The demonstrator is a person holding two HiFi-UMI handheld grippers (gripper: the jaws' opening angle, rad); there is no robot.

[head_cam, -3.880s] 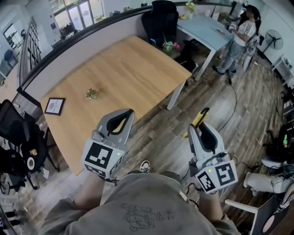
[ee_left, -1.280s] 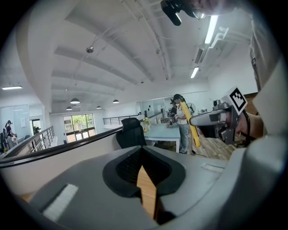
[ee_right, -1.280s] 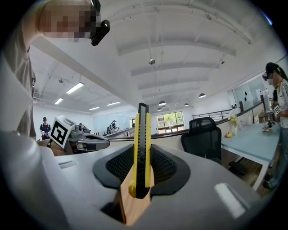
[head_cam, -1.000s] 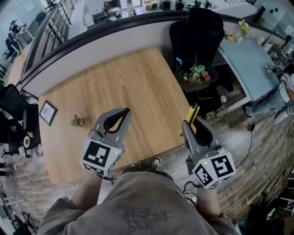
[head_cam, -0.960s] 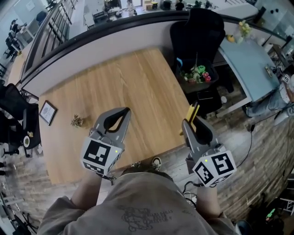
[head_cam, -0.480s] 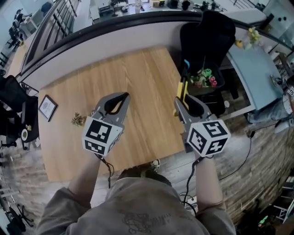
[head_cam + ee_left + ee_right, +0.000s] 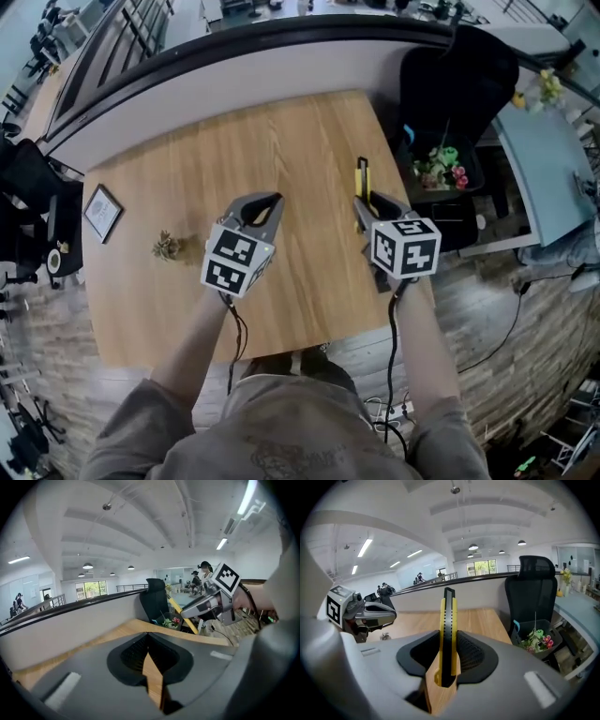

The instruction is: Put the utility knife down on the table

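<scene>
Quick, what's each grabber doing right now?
Left gripper: shut, holding nothing.
Right gripper: shut on the utility knife.

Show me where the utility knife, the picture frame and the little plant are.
utility knife (image 7: 448, 620), right gripper view, middle of its body.
picture frame (image 7: 102, 213), head view, its centre.
little plant (image 7: 167, 247), head view, its leaves.
</scene>
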